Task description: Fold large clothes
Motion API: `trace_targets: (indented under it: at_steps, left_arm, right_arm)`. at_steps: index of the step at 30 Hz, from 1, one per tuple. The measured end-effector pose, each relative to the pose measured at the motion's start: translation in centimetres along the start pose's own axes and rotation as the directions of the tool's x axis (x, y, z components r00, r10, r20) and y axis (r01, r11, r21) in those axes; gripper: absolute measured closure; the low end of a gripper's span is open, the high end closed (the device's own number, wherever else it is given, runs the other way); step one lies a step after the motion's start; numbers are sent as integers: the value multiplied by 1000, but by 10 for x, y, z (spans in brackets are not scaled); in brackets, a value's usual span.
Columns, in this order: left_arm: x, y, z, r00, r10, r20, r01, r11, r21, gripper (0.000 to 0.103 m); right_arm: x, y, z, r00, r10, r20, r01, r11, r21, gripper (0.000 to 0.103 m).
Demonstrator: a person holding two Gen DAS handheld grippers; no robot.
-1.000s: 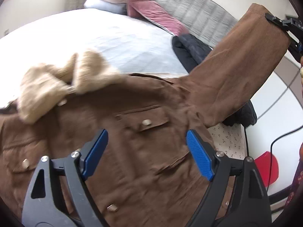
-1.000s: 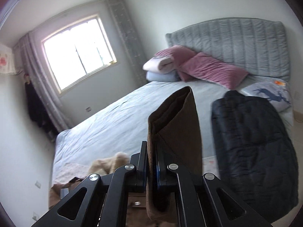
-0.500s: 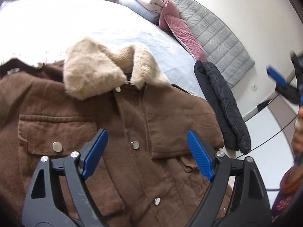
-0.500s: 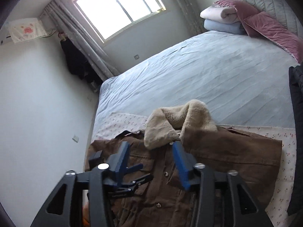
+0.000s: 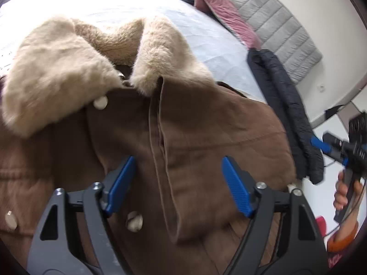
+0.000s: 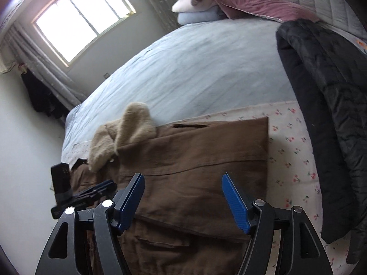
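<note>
Brown jacket (image 5: 206,137) flat on bed (image 6: 195,68), front up, fur collar (image 5: 68,73) toward pillows; one sleeve (image 6: 195,151) folded across chest. Left gripper (image 5: 177,185) above button strip, fingers closing, nothing between. Right gripper (image 6: 183,199) over sleeve, fingers opening, empty. Step: sleeve fold. Next likely: other sleeve, pinch cuff, carry across.

Pale blue bed sheet (image 6: 195,68) spread flat; white floral-print cloth (image 6: 291,155) along the near edge. Black quilted puffer jacket (image 6: 325,105) draped down the bed's right side. Pink velvet pillows (image 6: 252,2) against grey quilted headboard (image 5: 282,29). Bright window (image 6: 78,20) beyond.
</note>
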State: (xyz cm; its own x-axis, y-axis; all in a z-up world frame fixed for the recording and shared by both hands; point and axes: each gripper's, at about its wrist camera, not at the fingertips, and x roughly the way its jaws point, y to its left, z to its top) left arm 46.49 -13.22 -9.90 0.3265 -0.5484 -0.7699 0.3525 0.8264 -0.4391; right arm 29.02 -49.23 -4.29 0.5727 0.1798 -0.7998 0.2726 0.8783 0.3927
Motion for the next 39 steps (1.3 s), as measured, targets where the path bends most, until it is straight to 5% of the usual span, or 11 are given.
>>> trace_targets:
  at_steps: [1, 3, 8, 15, 17, 20, 22, 25, 28, 31, 39]
  left_arm:
    - [4, -2, 1, 1000, 28, 7, -28, 1000, 2, 43]
    - [2, -9, 0, 994, 105, 31, -107, 993, 43, 96]
    - [-58, -26, -19, 967, 97, 236, -104, 994, 15, 97]
    - [-40, -14, -29, 960, 225, 166, -233, 972, 33, 97]
    - [-38, -15, -32, 958, 233, 166, -244, 969, 48, 97]
    - [-44, -18, -37, 961, 209, 179, -221, 974, 45, 97]
    - [-36, -23, -40, 966, 198, 168, -212, 975, 73, 97]
    - [-20, -28, -43, 947, 283, 153, -302, 946, 120, 95]
    - [-27, -29, -40, 948, 283, 146, -298, 950, 95, 84]
    - [-38, -36, -45, 947, 288, 144, -306, 945, 120, 68]
    - [-58, -73, -60, 957, 234, 174, -267, 943, 201, 54]
  right_arm:
    - [5, -18, -3, 1000, -3, 0, 3, 999, 35, 32]
    - [12, -45, -5, 1000, 2, -4, -2, 996, 94, 32]
    - [35, -90, -5, 996, 88, 25, -91, 974, 208, 32]
    - [91, -107, 11, 984, 173, 47, -179, 939, 293, 37]
    - [106, -96, 14, 984, 174, 27, -175, 951, 256, 88]
    - [84, -65, 26, 993, 36, 114, -48, 994, 100, 95]
    - [71, -50, 36, 982, -62, 176, 60, 998, 18, 96]
    - [81, -54, 45, 993, -87, 84, 84, 995, 48, 93]
    - [67, -53, 37, 989, -125, 79, 123, 992, 24, 75]
    - [33, -57, 15, 991, -90, 102, 91, 996, -8, 46]
    - [-3, -78, -71, 999, 34, -15, -34, 999, 17, 45]
